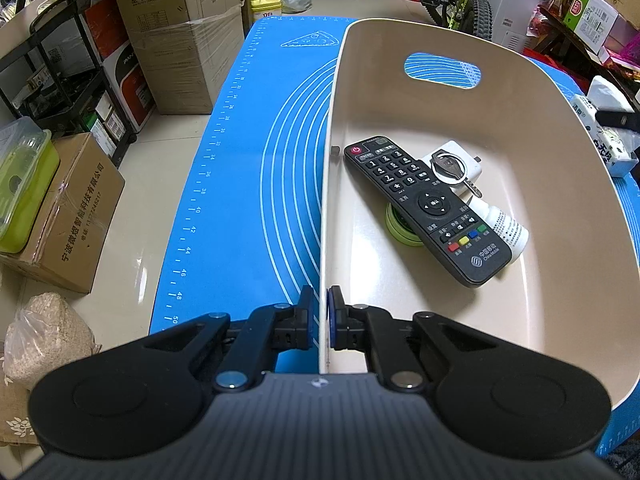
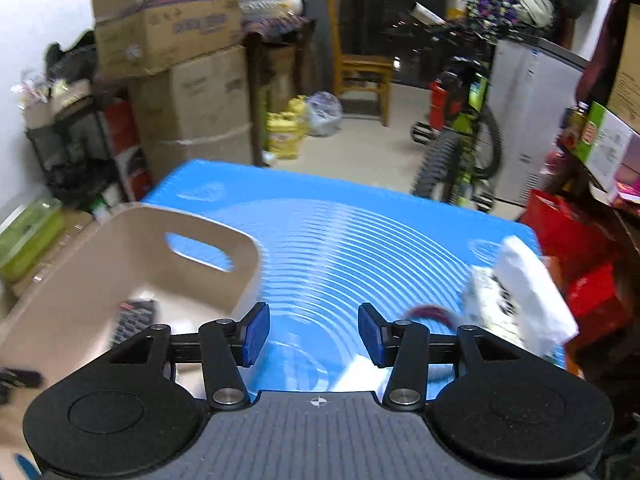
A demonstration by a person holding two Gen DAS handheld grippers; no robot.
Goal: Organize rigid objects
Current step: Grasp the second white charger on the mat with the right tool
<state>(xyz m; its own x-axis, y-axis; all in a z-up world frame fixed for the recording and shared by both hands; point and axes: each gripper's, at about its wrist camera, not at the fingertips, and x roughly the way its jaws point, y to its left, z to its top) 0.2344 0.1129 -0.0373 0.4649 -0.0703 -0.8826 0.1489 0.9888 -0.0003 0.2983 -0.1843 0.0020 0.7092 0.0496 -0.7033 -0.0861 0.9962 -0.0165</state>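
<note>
Blue mat [image 1: 240, 184] covering the surface. Beige bin [image 1: 520, 128] standing on the mat, left side; its near left wall pinched between the fingers of the left gripper [image 1: 321, 316]. Inside the bin, ahead and right of those fingers: black remote [image 1: 424, 208], long axis diagonal, power-button end toward the far left, lying across a green round tin [image 1: 400, 226] and a white tube [image 1: 510, 232]; white charger [image 1: 460, 160] beside it, with a key on a ring [image 1: 450, 168] on top. Right gripper [image 2: 314, 334] above bare mat right of the bin, fingers spread, nothing between them.
</note>
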